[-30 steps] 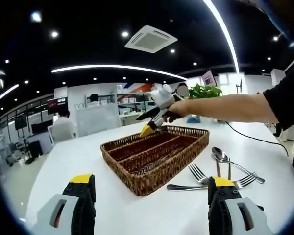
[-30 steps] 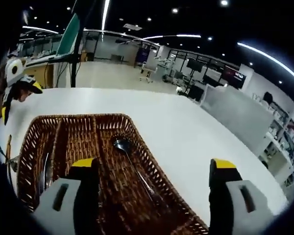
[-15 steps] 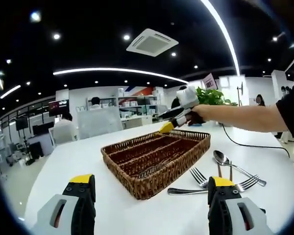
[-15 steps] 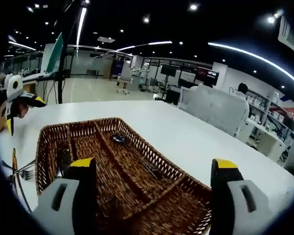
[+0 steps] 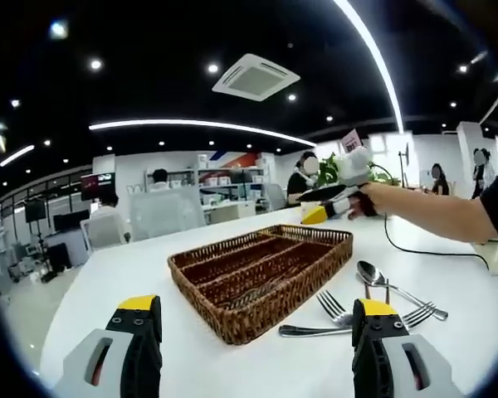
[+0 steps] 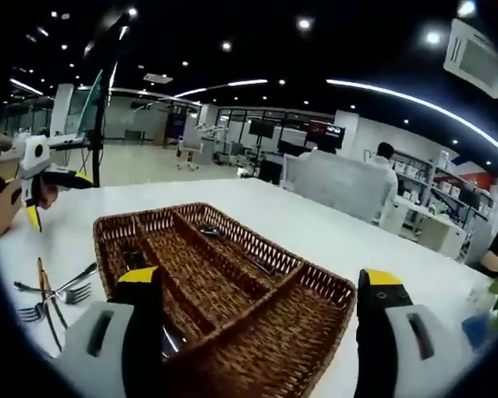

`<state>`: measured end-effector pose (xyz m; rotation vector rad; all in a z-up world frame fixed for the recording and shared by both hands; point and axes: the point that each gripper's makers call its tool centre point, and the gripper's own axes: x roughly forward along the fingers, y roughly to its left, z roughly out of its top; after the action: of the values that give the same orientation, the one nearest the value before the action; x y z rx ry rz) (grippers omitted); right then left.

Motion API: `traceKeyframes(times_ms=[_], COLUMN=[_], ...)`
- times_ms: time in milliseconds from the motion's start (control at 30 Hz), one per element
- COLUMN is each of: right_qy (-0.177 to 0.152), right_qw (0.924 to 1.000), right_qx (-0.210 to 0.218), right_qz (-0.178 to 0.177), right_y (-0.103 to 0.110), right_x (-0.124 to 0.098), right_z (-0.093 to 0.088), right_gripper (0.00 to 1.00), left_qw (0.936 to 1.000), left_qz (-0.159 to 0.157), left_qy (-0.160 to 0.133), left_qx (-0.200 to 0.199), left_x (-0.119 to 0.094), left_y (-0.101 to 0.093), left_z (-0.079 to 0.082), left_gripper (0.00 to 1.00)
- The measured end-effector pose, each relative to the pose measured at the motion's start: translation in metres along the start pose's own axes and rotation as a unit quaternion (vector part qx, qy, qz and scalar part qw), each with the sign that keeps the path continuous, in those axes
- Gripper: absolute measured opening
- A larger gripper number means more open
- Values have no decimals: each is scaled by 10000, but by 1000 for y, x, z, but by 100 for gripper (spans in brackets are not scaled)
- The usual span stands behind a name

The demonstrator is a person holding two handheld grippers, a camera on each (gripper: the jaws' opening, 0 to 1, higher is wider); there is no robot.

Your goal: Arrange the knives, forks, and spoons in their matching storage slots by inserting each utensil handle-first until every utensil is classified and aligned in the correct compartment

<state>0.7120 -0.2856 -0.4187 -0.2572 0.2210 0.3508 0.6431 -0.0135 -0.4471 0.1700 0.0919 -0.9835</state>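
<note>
A brown wicker basket (image 5: pixel 247 316) with three long compartments sits on the white table. In the right gripper view a spoon (image 6: pixel 209 235) lies in the basket's (image 6: pixel 319 281) far compartment, and another metal utensil (image 6: pixel 171 340) glints in the near one. Loose forks (image 5: pixel 339 303) and a spoon (image 5: pixel 372 273) lie on the table beside the basket, and the forks (image 6: pixel 56 296) appear again left of the basket. My left gripper (image 5: pixel 257 332) hovers open short of the basket's near end. My right gripper (image 6: pixel 261 322) is open and empty, held above the table beyond the far end.
A person's hand and dark sleeve (image 5: pixel 448 211) reach in from the right. A black cable (image 5: pixel 436 252) runs across the table behind the cutlery. A potted plant (image 5: pixel 380 177) stands at the far edge. Chairs and desks fill the office behind.
My right gripper has pulled back from over the basket to beyond its far end, so more of the basket now shows in its view. The left gripper has stayed put.
</note>
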Motion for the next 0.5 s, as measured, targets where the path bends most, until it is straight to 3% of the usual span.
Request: traceKeyframes(times_ms=[167, 300, 500], right_qy=[-87, -41, -201], right_qw=[9999, 9999, 9998], right_qx=[82, 103, 91], right_qz=[-85, -26, 32], right_y=[2, 8, 20], right_x=[-16, -29, -55], right_z=[-5, -20, -19], right_gripper=[99, 99, 99], left_qw=[10000, 9999, 9998], left_qz=[-60, -116, -169], left_qy=[-17, 1, -78], left_qx=[-12, 12, 38], left_x=[1, 1, -2], left_y=[-2, -4, -6], left_z=[0, -1, 5], left_gripper=[100, 100, 100])
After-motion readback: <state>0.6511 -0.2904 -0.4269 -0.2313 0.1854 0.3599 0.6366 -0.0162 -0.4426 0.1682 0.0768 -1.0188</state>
